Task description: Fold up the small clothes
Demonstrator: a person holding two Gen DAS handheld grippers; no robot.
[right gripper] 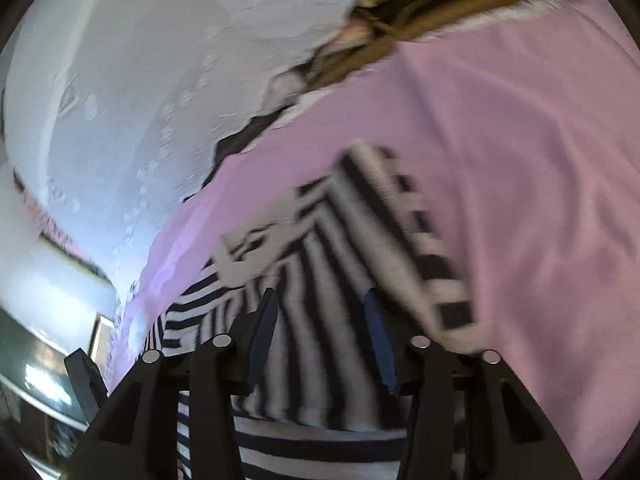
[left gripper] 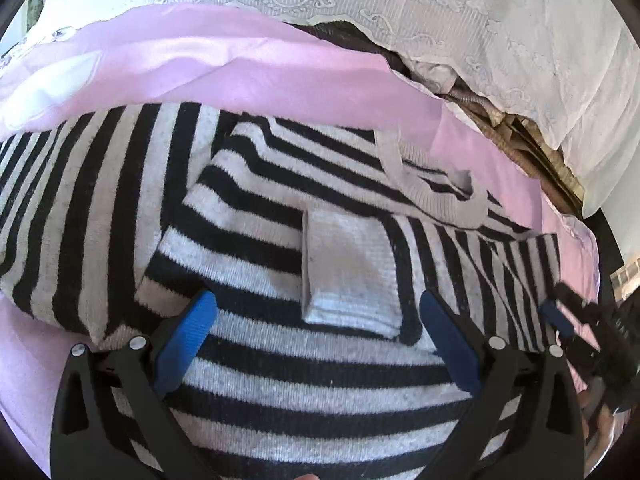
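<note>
A black-and-white striped sweater point(left gripper: 248, 208) lies on a pink sheet point(left gripper: 224, 64), with one sleeve folded across its body and the white cuff point(left gripper: 348, 268) in the middle. My left gripper point(left gripper: 316, 296) hovers just over that cuff, open wide, its blue pads point(left gripper: 192, 332) clear of the cloth. My right gripper point(left gripper: 560, 316) sits at the sweater's right edge. In the blurred right wrist view my right gripper point(right gripper: 320, 300) has its jaws apart over the striped sweater point(right gripper: 320, 264). Stripes show in the gap, and the pads point(right gripper: 264, 332) do not visibly pinch them.
White lace bedding point(left gripper: 460, 12) is heaped behind the sweater, with brownish fabric point(left gripper: 516, 128) under its edge. More pink sheet point(right gripper: 520, 160) stretches to the right of the sweater. A dark bed edge and bright floor point(right gripper: 52, 312) show at the left.
</note>
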